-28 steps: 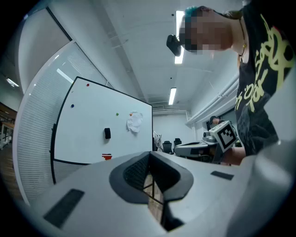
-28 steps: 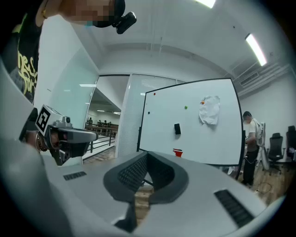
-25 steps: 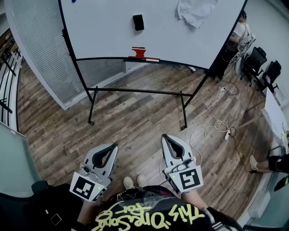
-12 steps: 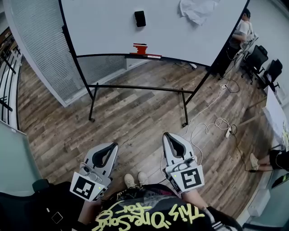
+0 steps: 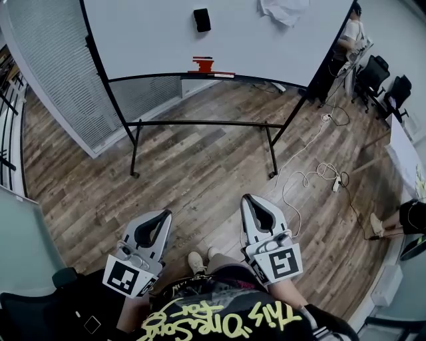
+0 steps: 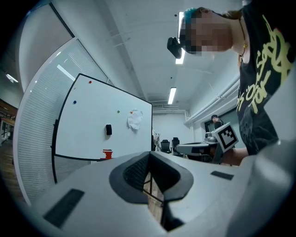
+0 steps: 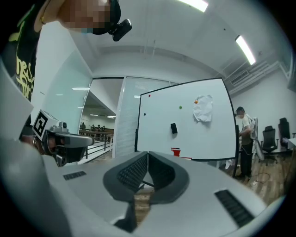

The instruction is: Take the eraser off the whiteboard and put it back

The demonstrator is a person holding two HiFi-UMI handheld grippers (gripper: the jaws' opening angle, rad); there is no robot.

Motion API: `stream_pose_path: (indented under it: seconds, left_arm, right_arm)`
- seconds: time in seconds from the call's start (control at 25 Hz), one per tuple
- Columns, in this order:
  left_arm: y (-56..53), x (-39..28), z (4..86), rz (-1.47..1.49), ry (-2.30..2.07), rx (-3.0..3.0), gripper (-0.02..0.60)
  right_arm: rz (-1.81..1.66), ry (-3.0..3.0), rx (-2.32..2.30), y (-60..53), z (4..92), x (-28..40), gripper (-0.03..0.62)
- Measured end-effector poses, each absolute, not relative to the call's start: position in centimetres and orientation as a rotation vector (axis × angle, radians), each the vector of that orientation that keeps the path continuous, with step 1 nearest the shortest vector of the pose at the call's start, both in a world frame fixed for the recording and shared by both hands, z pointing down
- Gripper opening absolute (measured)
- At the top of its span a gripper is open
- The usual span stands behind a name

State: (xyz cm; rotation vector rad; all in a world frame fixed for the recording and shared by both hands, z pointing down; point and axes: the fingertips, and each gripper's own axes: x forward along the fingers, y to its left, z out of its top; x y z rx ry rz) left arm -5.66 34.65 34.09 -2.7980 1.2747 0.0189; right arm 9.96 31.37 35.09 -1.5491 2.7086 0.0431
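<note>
A black eraser (image 5: 201,19) sticks to the large whiteboard (image 5: 153,33), well above its tray; it also shows as the eraser (image 6: 108,129) in the left gripper view and the eraser (image 7: 174,127) in the right gripper view. Both grippers are held low near the person's body, far short of the board. My left gripper (image 5: 166,215) is shut with nothing between its jaws. My right gripper (image 5: 245,201) is shut and empty too.
A red object (image 5: 204,64) sits on the whiteboard's tray. A crumpled white paper (image 5: 283,10) is stuck on the board at upper right. The board's black stand (image 5: 200,124) spans the wooden floor. Cables (image 5: 313,176) lie at right, office chairs (image 5: 389,83) and a person (image 5: 351,33) farther back.
The whiteboard and its stand have slid a little upward in the head view. Both grippers stay shut, close to the body.
</note>
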Motion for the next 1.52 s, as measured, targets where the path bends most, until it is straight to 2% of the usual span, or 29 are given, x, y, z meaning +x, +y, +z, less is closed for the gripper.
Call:
stream_pose_path:
  seconds: [0.72, 1.52]
  left_arm:
    - [33.4, -6.5, 34.6, 0.021, 1.243, -2.826, 0.008]
    - [24.1, -7.5, 33.5, 0.012, 1.283, -2.770, 0.008]
  right_arm:
    - [0.068, 2.659, -1.589, 30.4, 34.8, 9.5, 0.011]
    - [0.108, 2.652, -1.518, 19.6, 33.2, 8.4, 0.011]
